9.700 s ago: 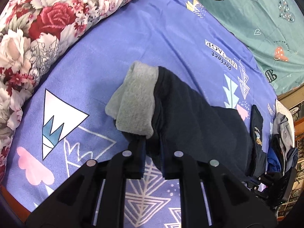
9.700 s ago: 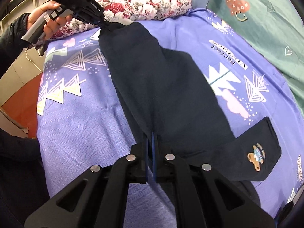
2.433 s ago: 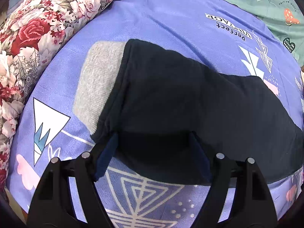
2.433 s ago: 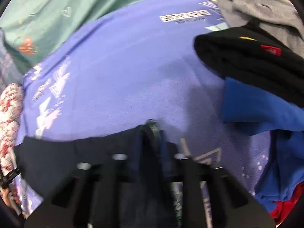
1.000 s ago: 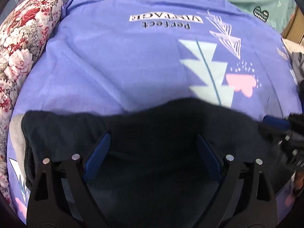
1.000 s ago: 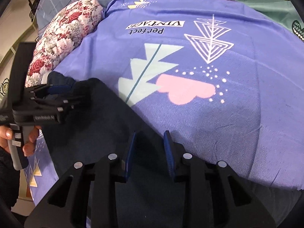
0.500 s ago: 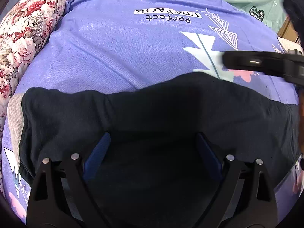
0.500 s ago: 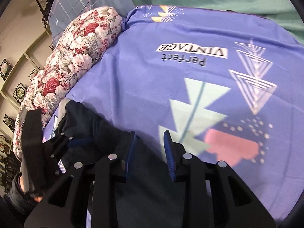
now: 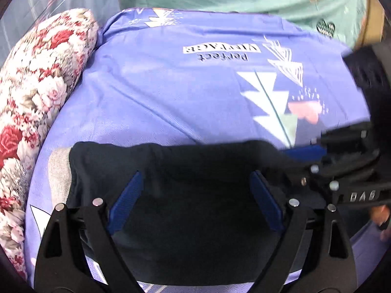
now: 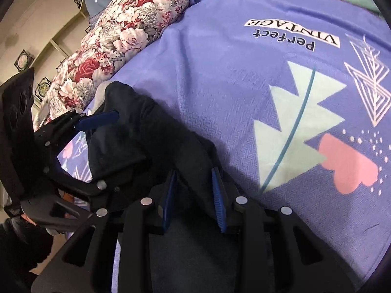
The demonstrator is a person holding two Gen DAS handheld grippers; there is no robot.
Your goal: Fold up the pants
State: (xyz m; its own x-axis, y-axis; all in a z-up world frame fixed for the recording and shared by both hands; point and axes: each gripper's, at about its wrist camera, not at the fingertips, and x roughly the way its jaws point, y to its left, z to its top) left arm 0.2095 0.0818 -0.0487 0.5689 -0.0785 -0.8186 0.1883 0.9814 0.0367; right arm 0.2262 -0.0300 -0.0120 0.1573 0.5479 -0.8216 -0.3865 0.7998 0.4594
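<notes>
Both grippers released over partly folded dark pants.

Left gripper (image 9: 195,195) stands wide apart, nothing between its jaws; right gripper (image 10: 193,195) is parted too, cloth lying loose between its jaws, not pinched. The dark pants (image 9: 185,171) lie directly beneath both, folded over, grey cuff (image 9: 58,171) at the left end. Beyond: purple printed bedsheet (image 9: 183,92) and floral pillow (image 9: 36,85). Judgement: one fold laid; further folding and smoothing remain.
</notes>
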